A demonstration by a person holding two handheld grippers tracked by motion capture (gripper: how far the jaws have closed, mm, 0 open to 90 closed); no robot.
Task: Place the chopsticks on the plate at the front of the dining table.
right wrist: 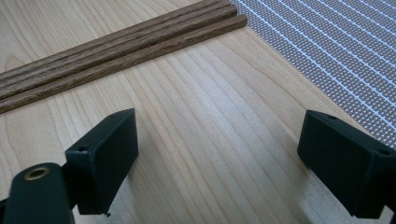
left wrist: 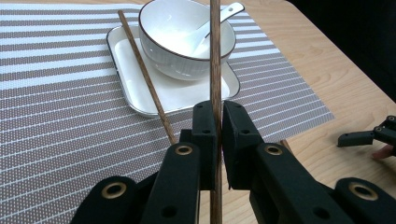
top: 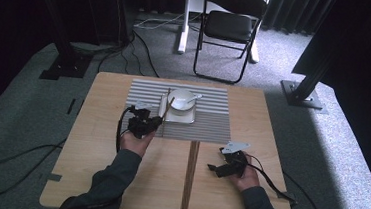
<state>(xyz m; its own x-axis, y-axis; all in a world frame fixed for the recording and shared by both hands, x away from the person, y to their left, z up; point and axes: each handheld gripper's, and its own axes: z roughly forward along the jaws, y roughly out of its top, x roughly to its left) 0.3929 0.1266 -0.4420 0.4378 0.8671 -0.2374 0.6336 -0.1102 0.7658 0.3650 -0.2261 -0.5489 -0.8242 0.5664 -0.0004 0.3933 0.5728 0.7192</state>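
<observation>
My left gripper (left wrist: 216, 122) is shut on a brown chopstick (left wrist: 215, 56) that points over a white bowl (left wrist: 177, 51). The bowl holds a white spoon (left wrist: 223, 13) and stands on a square white plate (left wrist: 187, 95). A second chopstick (left wrist: 144, 77) lies slanted across the plate's left rim. In the high view the left gripper (top: 157, 123) is at the plate's (top: 185, 118) near left corner. My right gripper (right wrist: 229, 163) is open just over bare wood. Three chopsticks (right wrist: 116, 51) lie side by side beyond its jaws. In the high view they (top: 190, 175) lie left of the right gripper (top: 215, 160).
A grey striped placemat (top: 212, 126) lies under the plate on the wooden table (top: 97, 178). A black folding chair (top: 230, 25) and a white post (top: 184, 19) stand on the carpet behind the table. Cables run over the floor at the left.
</observation>
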